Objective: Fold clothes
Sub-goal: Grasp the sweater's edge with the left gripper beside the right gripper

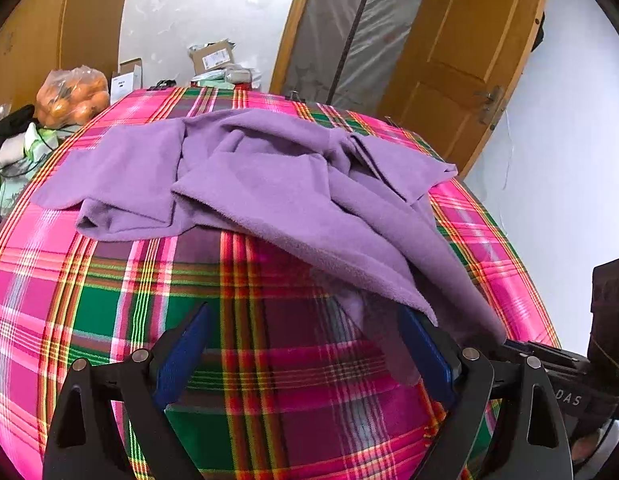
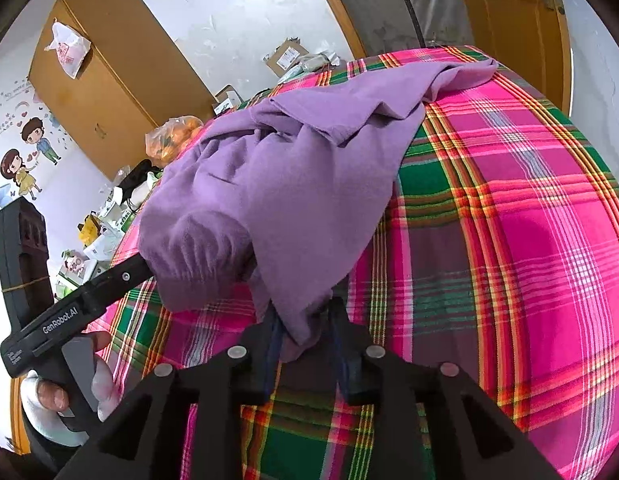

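Purple garment [image 1: 245,176] is seen crumpled on a plaid-covered surface [image 1: 109,304], spread toward the far edge, one end drawn toward the cameras. Left gripper [image 1: 305,320]: jaws spread wide, blue pads [image 1: 181,356] exposed; cloth is draped over the right-side finger only — nothing clamped. Right gripper [image 2: 305,320]: jaws nearly closed, a bunched fold of the garment pinched between them and lifted off the cover. Bag of oranges [image 1: 71,96] and cardboard boxes [image 1: 211,56] noted beyond the surface, approx. by the wall.
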